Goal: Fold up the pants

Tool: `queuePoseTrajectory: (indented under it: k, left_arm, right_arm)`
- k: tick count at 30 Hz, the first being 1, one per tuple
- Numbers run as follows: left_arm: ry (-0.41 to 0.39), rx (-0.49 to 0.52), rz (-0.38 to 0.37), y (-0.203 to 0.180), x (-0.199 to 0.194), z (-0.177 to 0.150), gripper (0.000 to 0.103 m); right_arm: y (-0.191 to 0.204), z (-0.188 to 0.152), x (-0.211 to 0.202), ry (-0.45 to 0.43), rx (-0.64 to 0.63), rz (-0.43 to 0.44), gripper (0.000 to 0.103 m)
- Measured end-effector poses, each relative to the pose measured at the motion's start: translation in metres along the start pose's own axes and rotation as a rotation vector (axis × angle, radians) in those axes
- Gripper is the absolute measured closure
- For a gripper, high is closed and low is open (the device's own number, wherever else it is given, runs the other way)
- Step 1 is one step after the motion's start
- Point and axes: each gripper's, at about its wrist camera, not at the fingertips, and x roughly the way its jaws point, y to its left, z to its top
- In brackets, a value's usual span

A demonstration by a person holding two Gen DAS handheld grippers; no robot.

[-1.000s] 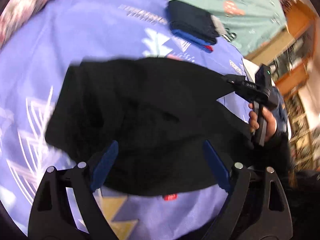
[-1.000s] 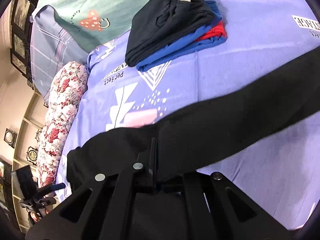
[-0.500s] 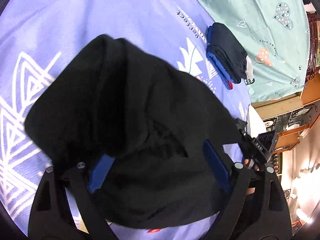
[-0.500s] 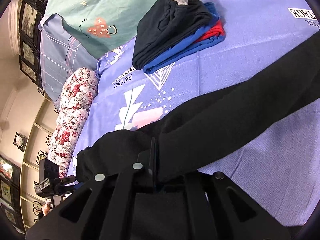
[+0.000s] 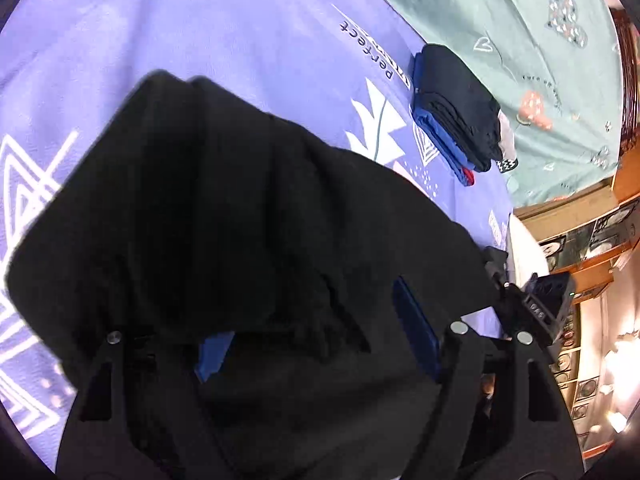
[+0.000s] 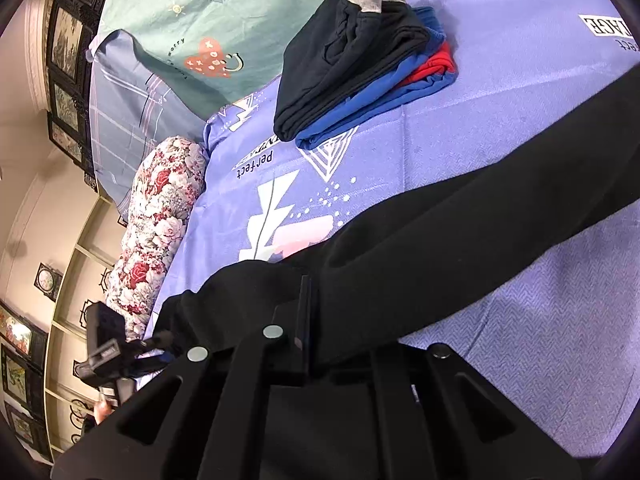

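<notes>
On bed (image 6: 520, 128), black pants (image 5: 248, 216) limp, light; right claw (image 6: 306, 320) clamps edge, left claw (image 5: 316, 340) closing over fabric; grab hems.

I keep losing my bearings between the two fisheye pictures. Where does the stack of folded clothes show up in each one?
Left wrist view: the stack of folded clothes lies upper right, on the purple sheet by the green cover's edge.
Right wrist view: the stack lies at top centre, grey cuffs uppermost.
Shared landmark: the word "perfect" printed on the sheet, just beside the stack in both views.
</notes>
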Motion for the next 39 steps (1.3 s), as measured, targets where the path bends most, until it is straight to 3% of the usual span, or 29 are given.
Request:
queuePoseTrajectory:
  k: [1, 3, 9, 13, 16, 17, 22, 25, 31, 34, 36, 39]
  left_arm:
    - [-0.036, 0.017, -0.006, -0.005, -0.003, 0.002, 0.043]
    - [-0.054, 0.048, -0.024, -0.010, -0.009, 0.010, 0.087]
    - [-0.112, 0.074, -0.085, -0.015, -0.055, 0.031, 0.089]
    - [-0.117, 0.112, -0.098, -0.015, -0.090, 0.031, 0.089]
    - [-0.080, 0.165, -0.049, -0.010, -0.099, 0.019, 0.089]
    - [-0.061, 0.179, -0.023, -0.004, -0.097, 0.012, 0.089]
    - [0.005, 0.185, 0.076, 0.030, -0.072, -0.012, 0.089]
    - [0.011, 0.178, 0.100, 0.039, -0.063, -0.017, 0.089]
    - [-0.040, 0.234, 0.124, 0.029, -0.082, -0.020, 0.089]
    - [-0.029, 0.237, 0.173, 0.037, -0.071, -0.022, 0.087]
    - [-0.007, 0.238, 0.196, 0.045, -0.057, -0.025, 0.084]
    - [-0.003, 0.230, 0.179, 0.051, -0.060, -0.029, 0.079]
  right_arm:
    - [0.001, 0.000, 0.000, -0.004, -0.013, 0.006, 0.098]
    - [0.003, 0.000, -0.003, -0.013, -0.032, 0.030, 0.099]
    - [0.033, -0.002, -0.039, -0.058, -0.104, 0.085, 0.099]
    - [0.085, -0.033, -0.078, -0.054, -0.257, 0.143, 0.099]
    - [0.108, -0.067, -0.087, -0.005, -0.336, 0.167, 0.099]
    - [0.113, -0.088, -0.082, 0.047, -0.356, 0.169, 0.099]
    - [0.098, -0.151, -0.047, 0.219, -0.338, 0.135, 0.099]
    - [0.083, -0.162, -0.032, 0.257, -0.268, 0.130, 0.099]
    - [0.105, -0.165, -0.045, 0.216, -0.346, 0.141, 0.099]
    - [0.100, -0.169, -0.033, 0.248, -0.347, 0.082, 0.099]
    - [0.095, -0.175, -0.023, 0.286, -0.348, 0.046, 0.094]
    - [0.094, -0.178, -0.027, 0.301, -0.361, 0.045, 0.063]
